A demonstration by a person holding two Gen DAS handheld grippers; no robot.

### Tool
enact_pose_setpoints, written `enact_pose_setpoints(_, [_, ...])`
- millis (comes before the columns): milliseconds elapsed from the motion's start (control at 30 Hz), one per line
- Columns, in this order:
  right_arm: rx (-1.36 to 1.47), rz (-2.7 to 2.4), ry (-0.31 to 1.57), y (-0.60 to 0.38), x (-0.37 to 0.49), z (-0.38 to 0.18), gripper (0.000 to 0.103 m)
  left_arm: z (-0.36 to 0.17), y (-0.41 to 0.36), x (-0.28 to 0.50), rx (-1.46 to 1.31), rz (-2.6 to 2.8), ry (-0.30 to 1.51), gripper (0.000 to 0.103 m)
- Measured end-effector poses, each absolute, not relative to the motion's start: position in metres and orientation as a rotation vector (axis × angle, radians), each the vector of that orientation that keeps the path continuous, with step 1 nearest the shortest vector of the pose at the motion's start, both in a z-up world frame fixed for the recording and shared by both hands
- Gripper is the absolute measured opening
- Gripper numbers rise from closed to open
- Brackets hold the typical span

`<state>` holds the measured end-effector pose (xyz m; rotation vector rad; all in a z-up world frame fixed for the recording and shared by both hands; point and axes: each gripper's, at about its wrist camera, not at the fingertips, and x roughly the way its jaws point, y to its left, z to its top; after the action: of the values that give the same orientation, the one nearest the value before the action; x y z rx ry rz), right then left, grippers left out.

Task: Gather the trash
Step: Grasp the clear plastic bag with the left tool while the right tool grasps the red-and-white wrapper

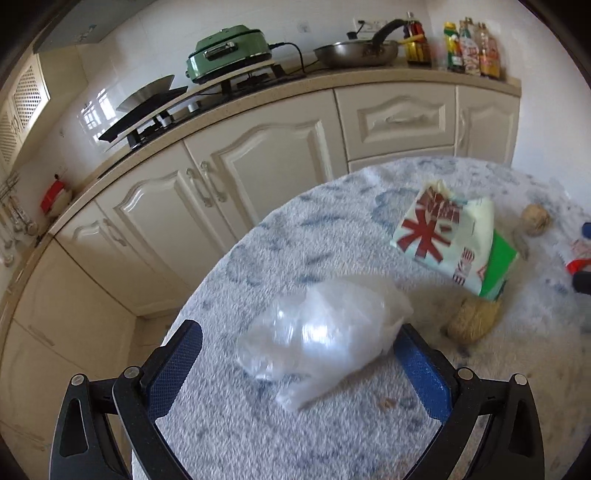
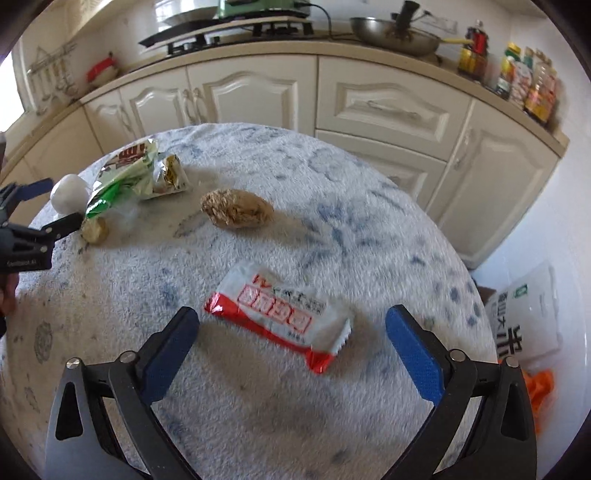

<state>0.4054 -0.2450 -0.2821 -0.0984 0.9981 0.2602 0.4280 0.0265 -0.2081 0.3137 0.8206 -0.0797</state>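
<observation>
A crumpled clear plastic bag (image 1: 325,332) lies on the fluffy white-and-blue table cover (image 1: 295,229). My left gripper (image 1: 301,332) stands open around it, the right pad close against the bag. In the right wrist view the same gripper (image 2: 55,206) straddles that white bundle (image 2: 68,195) at the table's left. A red-and-white snack wrapper (image 2: 284,314) lies flat between the wide-open fingers of my right gripper (image 2: 291,317), neither pad touching it. A green-and-white printed bag (image 2: 136,173), a brown paper wad (image 2: 236,210) and a smaller wad (image 2: 94,230) also lie on the cover.
Cream cabinets (image 2: 388,103) and a counter with a stove, a green appliance (image 1: 229,51), a wok (image 2: 395,33) and bottles (image 2: 528,85) stand behind the round table. A white sack (image 2: 524,314) and something orange (image 2: 539,391) lie on the floor at the right.
</observation>
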Motion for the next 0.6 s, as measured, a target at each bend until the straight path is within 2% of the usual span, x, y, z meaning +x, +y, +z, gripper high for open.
enact_pose_setpoints(33, [-0.102,0.279,0.99,-0.244,0.406,-0.281,0.09,-0.209,0.027,0.432,0.305,-0.099,0.826,0.092])
enact_pose_setpoints(67, [-0.107,0.287,0.988,-0.242,0.406,-0.281,0.089,-0.212,0.025,0.438,0.296,-0.129,0.839,0.072])
enact_pose_setpoints(100, [-0.111,0.294,0.985,-0.241,0.406,-0.281,0.085,-0.214,0.024,0.442,0.283,-0.16,0.854,0.062])
enact_pose_setpoints(167, [-0.12,0.309,0.976,-0.237,0.403,-0.28,0.078,-0.216,0.023,0.446,0.267,-0.177,0.857,0.055])
enact_pose_setpoints(233, [-0.128,0.316,0.966,-0.233,0.399,-0.278,0.065,-0.219,0.021,0.45,0.25,-0.177,0.858,0.052])
enact_pose_setpoints(333, [-0.148,0.319,0.954,-0.226,0.394,-0.276,0.055,-0.22,0.021,0.442,0.23,-0.202,0.861,0.05])
enact_pose_setpoints(367, [-0.147,0.326,0.953,-0.224,0.391,-0.276,0.049,-0.22,0.02,0.44,0.231,-0.207,0.858,0.05])
enact_pose_setpoints(400, [-0.114,0.368,0.955,-0.222,0.389,-0.274,0.023,-0.22,0.02,0.436,0.23,-0.211,0.856,0.05])
enact_pose_setpoints(600, [-0.127,0.374,0.957,-0.205,0.37,-0.272,0.024,-0.206,0.015,0.402,0.177,-0.23,0.826,0.05])
